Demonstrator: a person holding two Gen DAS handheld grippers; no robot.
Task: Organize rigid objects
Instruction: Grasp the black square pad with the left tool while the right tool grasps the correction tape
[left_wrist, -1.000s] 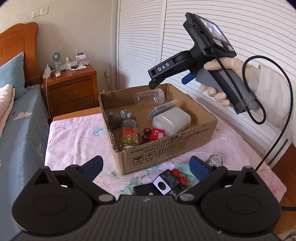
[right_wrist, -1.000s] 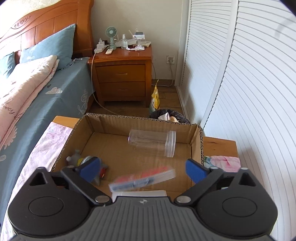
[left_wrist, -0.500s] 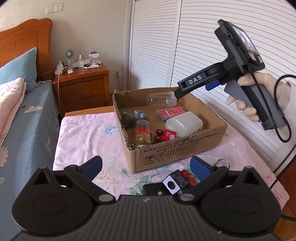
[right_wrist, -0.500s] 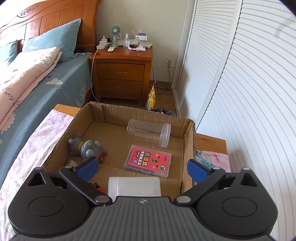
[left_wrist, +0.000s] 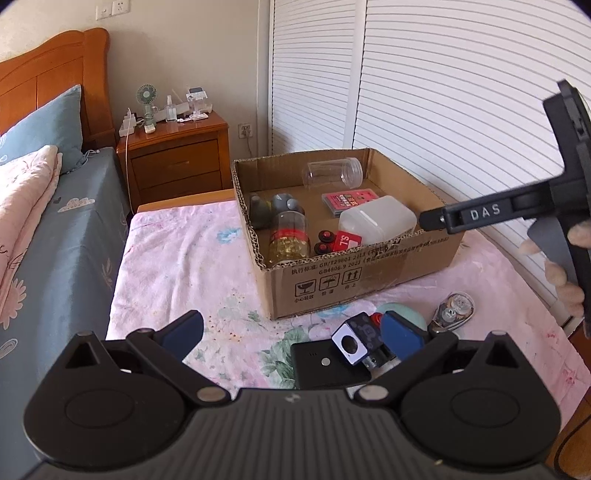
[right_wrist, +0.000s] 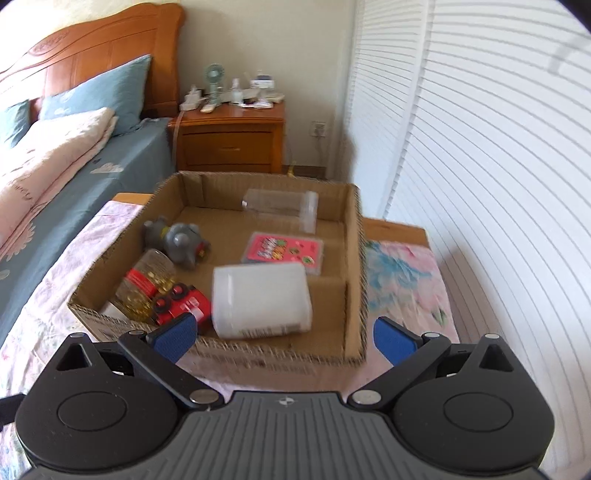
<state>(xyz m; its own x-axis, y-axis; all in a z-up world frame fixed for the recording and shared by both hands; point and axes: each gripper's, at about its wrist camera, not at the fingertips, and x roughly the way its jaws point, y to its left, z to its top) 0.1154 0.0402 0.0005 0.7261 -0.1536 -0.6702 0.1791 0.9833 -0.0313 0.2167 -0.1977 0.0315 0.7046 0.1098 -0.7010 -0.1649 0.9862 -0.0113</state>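
Note:
A cardboard box (left_wrist: 354, 280) (right_wrist: 354, 258) on the pink floral cloth holds a clear jar (left_wrist: 332, 171) (right_wrist: 280, 206), a pink card pack (left_wrist: 349, 201) (right_wrist: 284, 251), a white plastic tub (left_wrist: 376, 219) (right_wrist: 260, 301), a grey toy (left_wrist: 284, 205) (right_wrist: 181, 242), a bottle of yellow capsules (left_wrist: 290, 242) (right_wrist: 147, 286) and a red toy car (left_wrist: 334, 242) (right_wrist: 181, 301). My left gripper (left_wrist: 291, 330) is open and empty, above a black device (left_wrist: 325, 365), a small toy (left_wrist: 356, 339) and a clear round item (left_wrist: 452, 310) on the cloth. My right gripper (right_wrist: 284, 338) is open and empty at the box's near edge; it also shows in the left wrist view (left_wrist: 517, 210).
A bed (left_wrist: 40, 229) with blue sheet and pink quilt lies to the left. A wooden nightstand (left_wrist: 173, 158) with a small fan stands behind. White louvred doors (left_wrist: 443, 92) run along the right. A green round item (left_wrist: 400, 312) lies by the box.
The pink card pack left my right gripper and landed flat in the box. My right gripper has since pulled back toward the box's near edge. My left gripper drew back and rose slightly.

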